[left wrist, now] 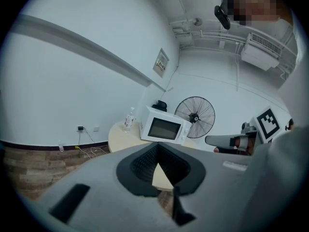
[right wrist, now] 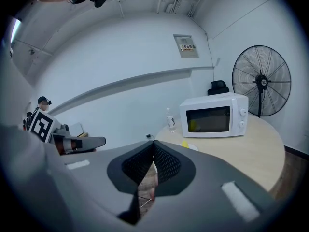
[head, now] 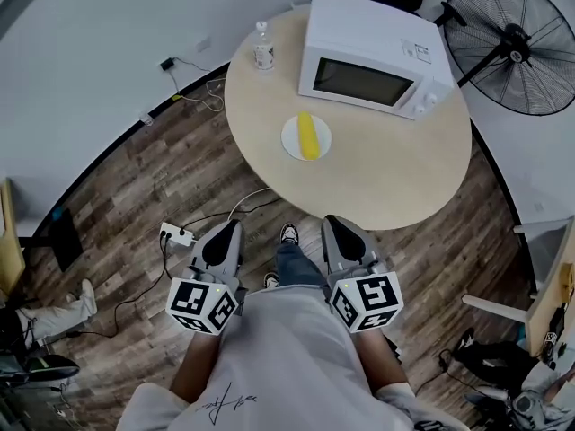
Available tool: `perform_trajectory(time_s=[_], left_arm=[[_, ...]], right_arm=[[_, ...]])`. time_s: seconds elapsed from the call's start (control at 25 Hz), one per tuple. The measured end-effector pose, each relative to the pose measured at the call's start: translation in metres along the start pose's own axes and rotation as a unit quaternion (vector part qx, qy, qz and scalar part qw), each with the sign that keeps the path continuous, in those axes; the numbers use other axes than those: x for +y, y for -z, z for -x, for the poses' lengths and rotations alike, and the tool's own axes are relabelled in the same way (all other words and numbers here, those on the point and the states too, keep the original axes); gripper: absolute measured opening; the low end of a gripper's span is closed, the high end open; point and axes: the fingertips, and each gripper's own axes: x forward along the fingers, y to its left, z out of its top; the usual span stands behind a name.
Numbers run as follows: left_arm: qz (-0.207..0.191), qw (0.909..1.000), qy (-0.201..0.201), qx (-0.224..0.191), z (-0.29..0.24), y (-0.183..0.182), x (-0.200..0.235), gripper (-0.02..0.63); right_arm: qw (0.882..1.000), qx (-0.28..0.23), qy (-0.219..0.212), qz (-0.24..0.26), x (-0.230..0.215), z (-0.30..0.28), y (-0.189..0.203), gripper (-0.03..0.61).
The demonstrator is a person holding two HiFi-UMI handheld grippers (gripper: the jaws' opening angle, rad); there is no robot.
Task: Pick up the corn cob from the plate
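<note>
Yellow corn cob (head: 308, 136) on round white plate (head: 290, 141).

Yellow corn cob (head: 308, 136), white plate (head: 291, 141), white microwave (head: 368, 52)

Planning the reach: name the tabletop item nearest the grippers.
The yellow corn cob on its white plate; the microwave and bottle stand farther back.

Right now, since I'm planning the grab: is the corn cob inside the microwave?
No, the corn cob lies on the white plate in front of the closed microwave.
</note>
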Motion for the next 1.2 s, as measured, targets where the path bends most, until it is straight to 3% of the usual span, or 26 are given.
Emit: perform_trajectory(time_s=[0.6,1.2], left_arm=[[-0.014,0.9999,-0.004,0.005,-0.086,-0.041,0.013,-0.011],[-0.034,0.9993,-0.016,0.005,-0.142,-0.054,0.007,-0.011]], right_arm=[[1.000,-0.010,0.000,-0.025,-0.062,-0.068,-0.036,0.012],[0.999,-0.014,0.002,-0.033,-0.118,-0.094,-0.049,0.012]])
